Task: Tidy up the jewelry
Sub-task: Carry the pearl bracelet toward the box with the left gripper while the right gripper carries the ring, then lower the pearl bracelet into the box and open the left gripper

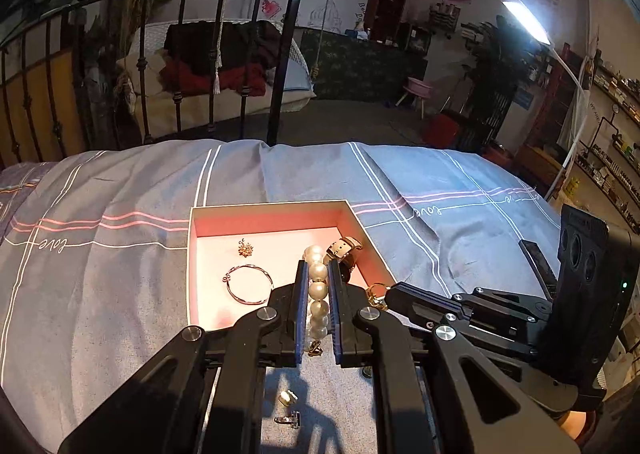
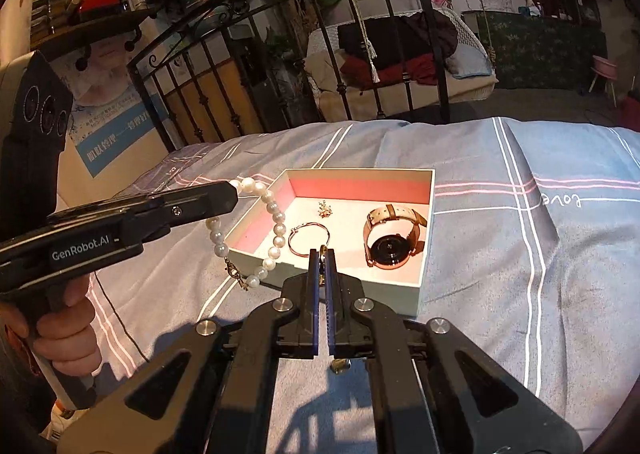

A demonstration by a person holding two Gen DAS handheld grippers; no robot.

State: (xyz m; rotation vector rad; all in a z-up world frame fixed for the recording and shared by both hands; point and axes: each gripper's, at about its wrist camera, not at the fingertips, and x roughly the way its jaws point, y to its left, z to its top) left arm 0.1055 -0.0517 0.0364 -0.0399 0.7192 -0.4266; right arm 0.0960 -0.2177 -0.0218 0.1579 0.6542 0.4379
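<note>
Both grippers hold jewelry beside the pink-lined box.

Left wrist: left gripper [image 1: 318, 274] jaws clamp the pearl bracelet [image 1: 318, 290] above the box [image 1: 268, 210].
Right wrist: right gripper [image 2: 322, 260] jaws pinch a small gold piece [image 2: 322, 254]; watch [image 2: 390, 242] and bangle [image 2: 309, 238] lie inside.

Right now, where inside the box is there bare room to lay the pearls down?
Free: the box's left side, between its left wall and the thin bangle, and its middle, between bangle and watch. Crowded: the right side, where the watch lies. The small brooch sits near the back wall.
</note>
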